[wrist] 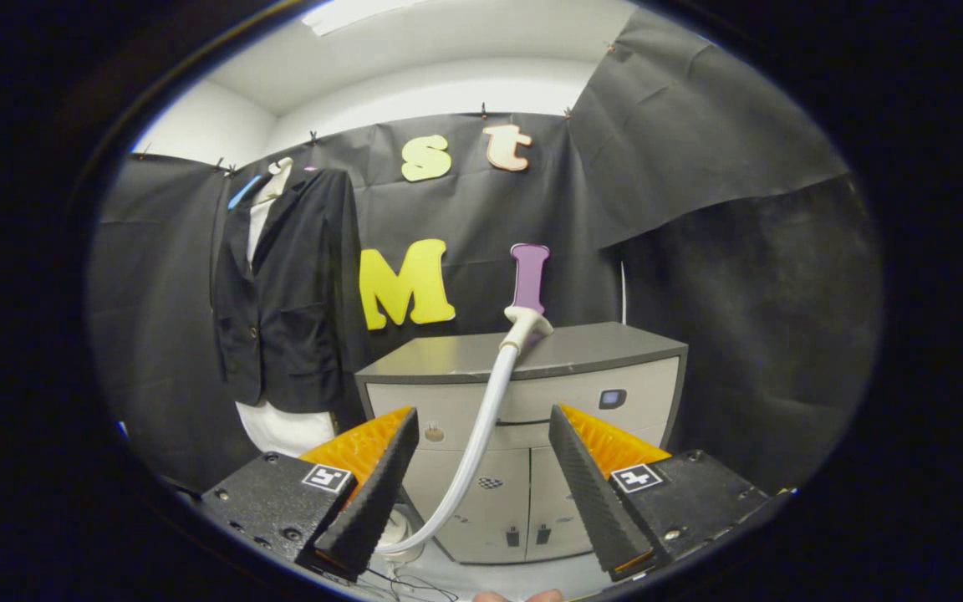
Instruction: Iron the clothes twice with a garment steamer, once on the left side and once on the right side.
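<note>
A black jacket (285, 293) hangs on a hanger over a white garment (285, 431), against the booth wall, beyond and to the left of my fingers. The garment steamer's white hose (481, 418) rises from a white base (402, 535) low between my fingers. It curves up to the steamer head (523, 322), which rests at the front edge of a grey cabinet top (532, 351). My gripper (480, 414) is open, its fingers wide apart. The hose runs up through the gap between them but lies farther ahead, touching neither finger.
The grey cabinet (523, 468) with doors stands straight ahead, just right of the jacket. Black cloth walls close the booth behind and on both sides. Thin cables (410, 585) lie on the floor near the steamer base.
</note>
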